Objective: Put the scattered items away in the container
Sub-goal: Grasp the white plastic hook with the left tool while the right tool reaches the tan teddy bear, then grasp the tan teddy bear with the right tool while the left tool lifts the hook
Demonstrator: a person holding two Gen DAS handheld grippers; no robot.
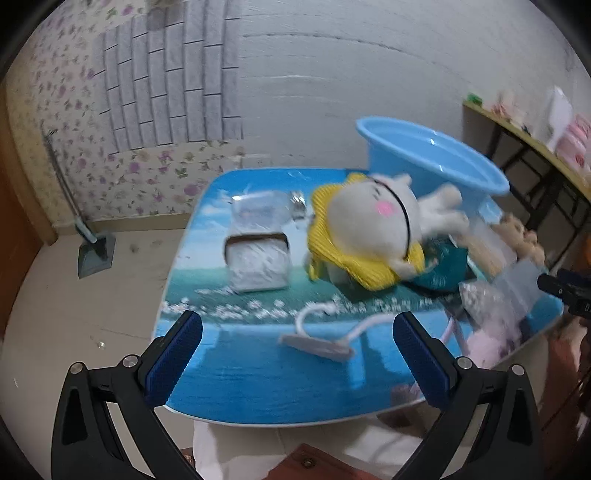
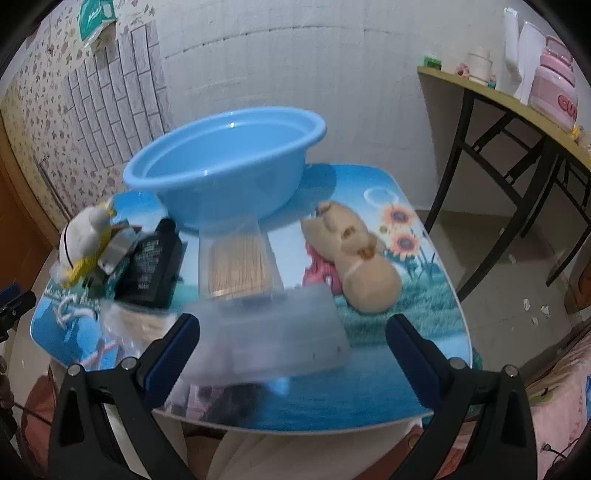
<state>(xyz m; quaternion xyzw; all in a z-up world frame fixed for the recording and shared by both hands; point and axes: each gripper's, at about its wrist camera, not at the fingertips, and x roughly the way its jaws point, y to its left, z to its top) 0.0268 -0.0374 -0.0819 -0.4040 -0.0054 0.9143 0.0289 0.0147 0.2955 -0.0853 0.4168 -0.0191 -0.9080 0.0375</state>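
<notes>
Still empty, both: left gripper [image 1: 297, 334] and right gripper [image 2: 291, 334] spread wide; blue basin [image 2: 225, 162] waiting at twelve o'clock, clutter unsorted.

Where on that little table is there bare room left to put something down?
Bare table lies along the near edge, in front of the white cable, and left of the foil packet. It's crowded from the plush doll across to the blue basin.

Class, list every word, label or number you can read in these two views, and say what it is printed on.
"CU": pink letters, cut off, on the pink container on the side table.
Black bottle: white label print, too blurred to read.
Green packet on the wall: print unreadable.
Nothing else legible.
</notes>
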